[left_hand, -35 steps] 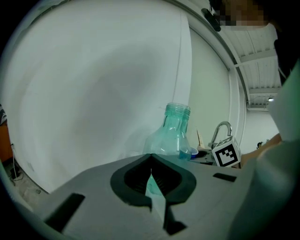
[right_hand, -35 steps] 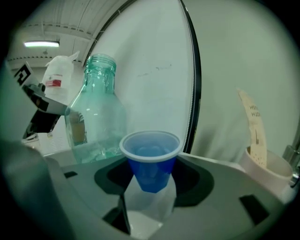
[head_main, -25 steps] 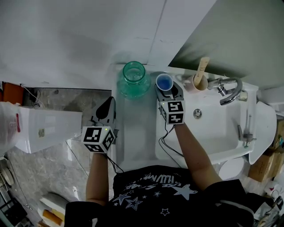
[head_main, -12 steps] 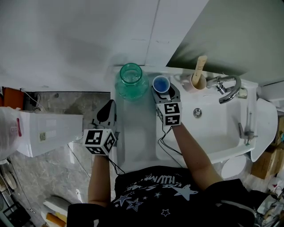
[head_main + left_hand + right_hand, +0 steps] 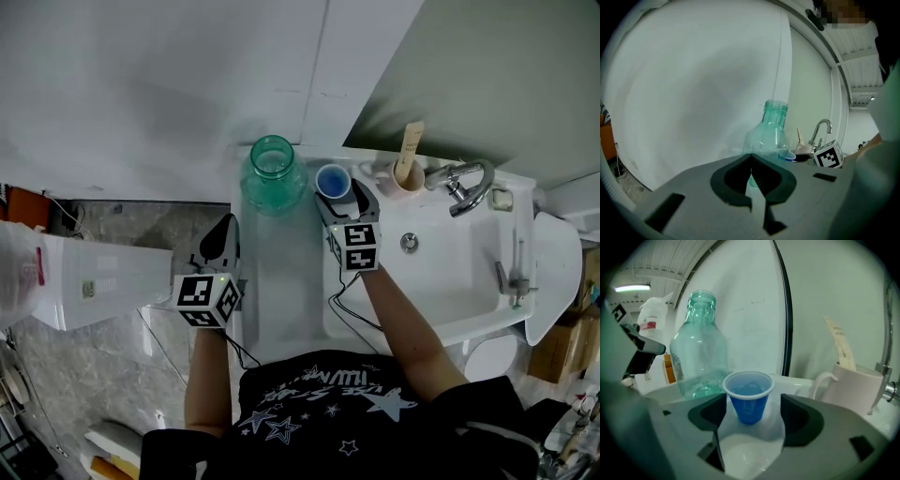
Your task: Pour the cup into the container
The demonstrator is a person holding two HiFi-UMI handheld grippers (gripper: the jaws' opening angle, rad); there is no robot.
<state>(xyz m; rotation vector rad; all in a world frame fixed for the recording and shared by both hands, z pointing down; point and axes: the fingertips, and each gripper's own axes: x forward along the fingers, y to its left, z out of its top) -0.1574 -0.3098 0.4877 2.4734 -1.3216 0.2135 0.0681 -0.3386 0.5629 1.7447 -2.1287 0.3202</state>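
Right gripper point(image 5: 339, 190) fingers have just spread wide, releasing the cup point(image 5: 749, 401) between them, likely set down; left gripper point(image 5: 751, 159) fingers are closed, empty.

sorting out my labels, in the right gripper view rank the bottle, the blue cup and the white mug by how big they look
1. bottle: clearly the largest.
2 and 3. white mug and blue cup: about alike. The cup stands nearer and the mug is partly hidden, so I won't rank them.

My left gripper point(image 5: 751, 161), lower centre, has its jaws together; the clear bottle point(image 5: 771, 131) stands mid-frame, a blue cup point(image 5: 789, 156) seemingly just right of it.
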